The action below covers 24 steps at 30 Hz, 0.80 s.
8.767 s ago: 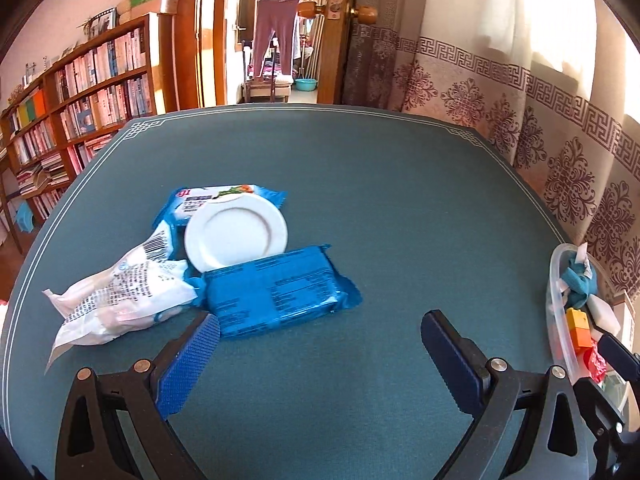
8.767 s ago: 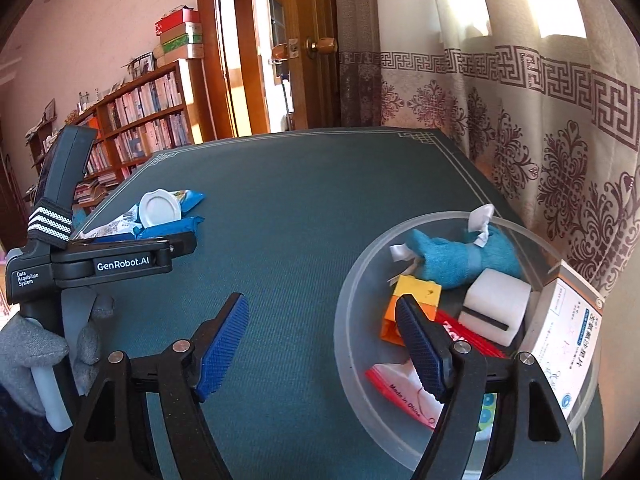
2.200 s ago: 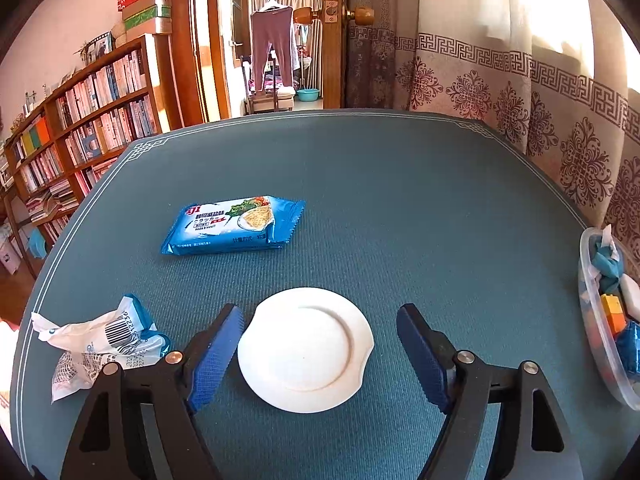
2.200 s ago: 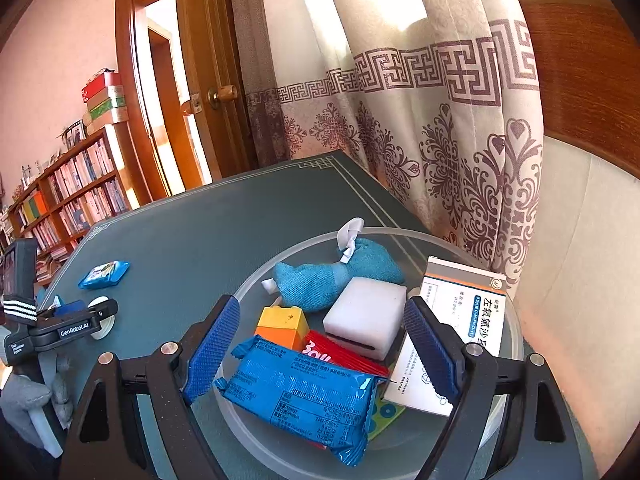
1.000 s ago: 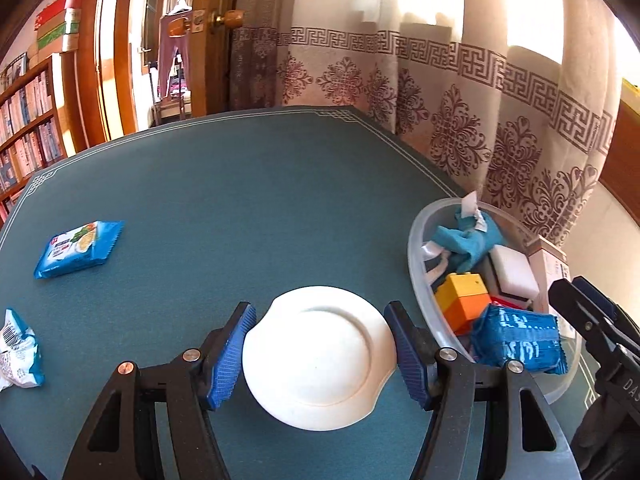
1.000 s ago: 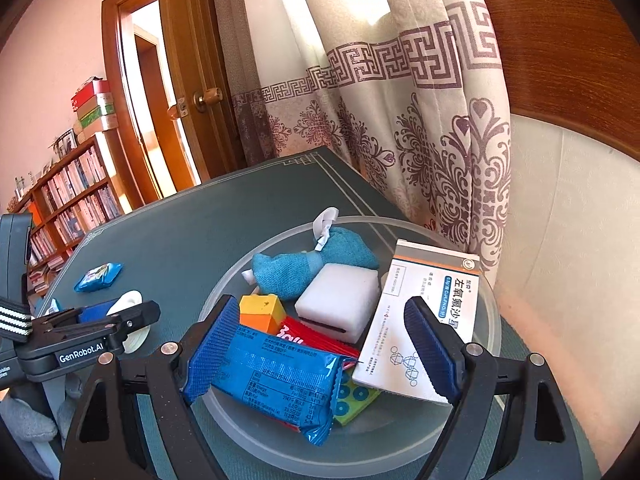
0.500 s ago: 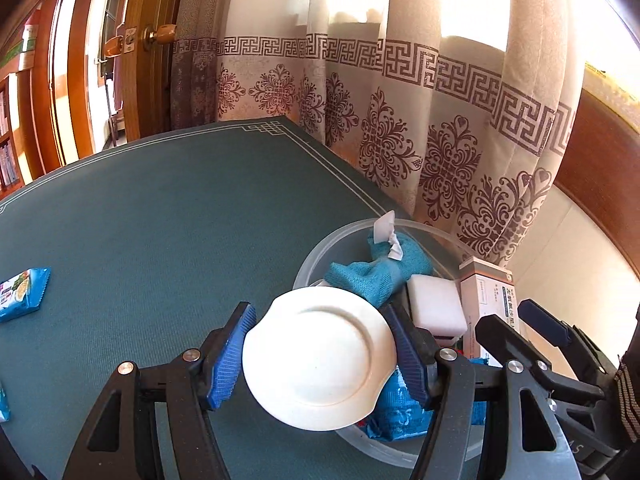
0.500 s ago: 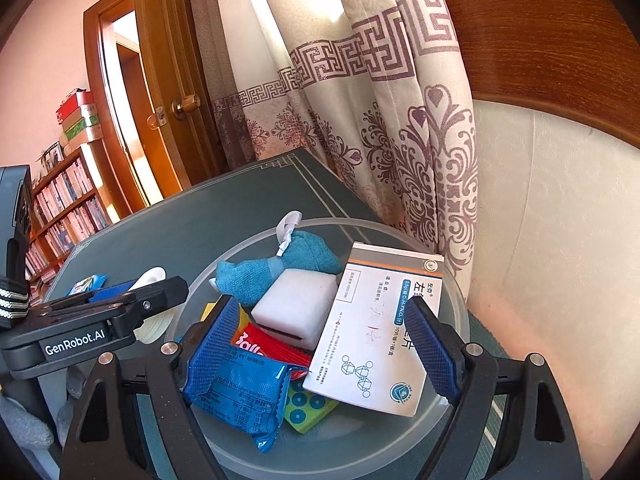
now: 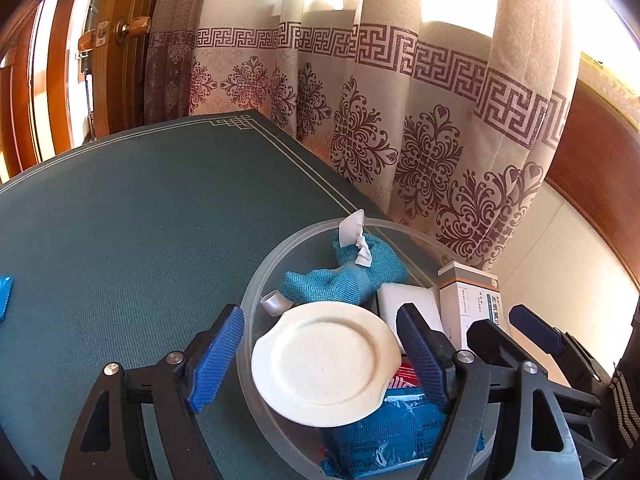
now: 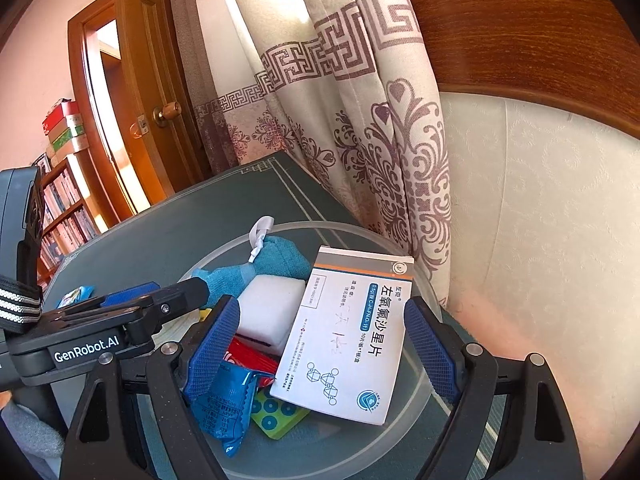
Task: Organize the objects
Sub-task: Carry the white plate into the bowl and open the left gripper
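Observation:
My left gripper (image 9: 320, 354) is open above the clear plastic bowl (image 9: 256, 276). The small white plate (image 9: 326, 362) lies between its jaws, free of both pads, resting on the items in the bowl. Under it are a blue packet (image 9: 396, 436), a teal cloth (image 9: 344, 276), a white block (image 9: 404, 304) and a white medicine box (image 9: 470, 300). My right gripper (image 10: 318, 346) is open over the same bowl (image 10: 416, 432), empty, its jaws either side of the medicine box (image 10: 348, 332). The left gripper's body (image 10: 100, 332) shows in the right wrist view; the plate is hidden there.
The bowl sits at the table's right edge, close to the patterned curtain (image 9: 400, 120) and a white wall (image 10: 540, 240). A blue snack packet (image 10: 74, 296) lies far left on the green table (image 9: 140, 220). A wooden door (image 10: 144, 100) and bookshelf (image 10: 60, 208) stand behind.
My left gripper has opened and let go of the plate, which now rests in the bowl. The right gripper has shifted a little farther over the bowl.

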Each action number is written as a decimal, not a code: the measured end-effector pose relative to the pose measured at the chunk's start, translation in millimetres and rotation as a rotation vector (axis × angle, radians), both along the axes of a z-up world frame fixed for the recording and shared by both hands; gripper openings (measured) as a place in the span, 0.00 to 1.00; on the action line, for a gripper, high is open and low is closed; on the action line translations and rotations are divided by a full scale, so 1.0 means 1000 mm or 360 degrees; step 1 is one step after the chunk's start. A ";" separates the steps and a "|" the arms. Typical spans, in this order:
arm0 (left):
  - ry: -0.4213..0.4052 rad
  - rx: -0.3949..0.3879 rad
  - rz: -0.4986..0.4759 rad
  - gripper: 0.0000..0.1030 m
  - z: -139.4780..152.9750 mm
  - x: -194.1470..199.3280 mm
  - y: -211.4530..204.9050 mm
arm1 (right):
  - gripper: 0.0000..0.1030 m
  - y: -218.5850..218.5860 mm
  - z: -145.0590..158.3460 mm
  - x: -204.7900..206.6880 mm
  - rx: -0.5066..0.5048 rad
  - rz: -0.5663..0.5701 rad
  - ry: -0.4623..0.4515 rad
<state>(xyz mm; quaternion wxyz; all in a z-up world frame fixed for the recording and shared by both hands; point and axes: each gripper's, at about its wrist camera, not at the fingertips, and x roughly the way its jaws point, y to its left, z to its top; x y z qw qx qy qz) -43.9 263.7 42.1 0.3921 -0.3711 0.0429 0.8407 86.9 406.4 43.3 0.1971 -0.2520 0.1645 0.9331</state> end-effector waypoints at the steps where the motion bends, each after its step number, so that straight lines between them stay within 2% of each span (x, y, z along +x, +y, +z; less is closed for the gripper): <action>1: -0.0002 0.0003 0.0007 0.80 0.001 -0.001 -0.002 | 0.83 0.000 0.000 0.000 0.0000 -0.0002 -0.0001; 4: 0.0003 0.0013 0.0032 0.82 0.003 -0.002 -0.008 | 0.83 -0.001 0.000 -0.001 0.0002 0.0002 -0.0007; 7: 0.0009 0.0038 0.0074 0.91 0.006 -0.003 -0.016 | 0.83 -0.003 0.000 -0.001 0.0014 0.0006 -0.0008; 16: -0.0032 0.0093 0.0178 0.94 0.010 -0.011 -0.043 | 0.83 -0.008 0.002 0.001 0.0025 0.0001 -0.0003; 24: 0.0007 0.0001 0.0371 0.99 0.002 -0.018 -0.064 | 0.83 -0.017 0.005 0.000 0.0033 0.0043 -0.0005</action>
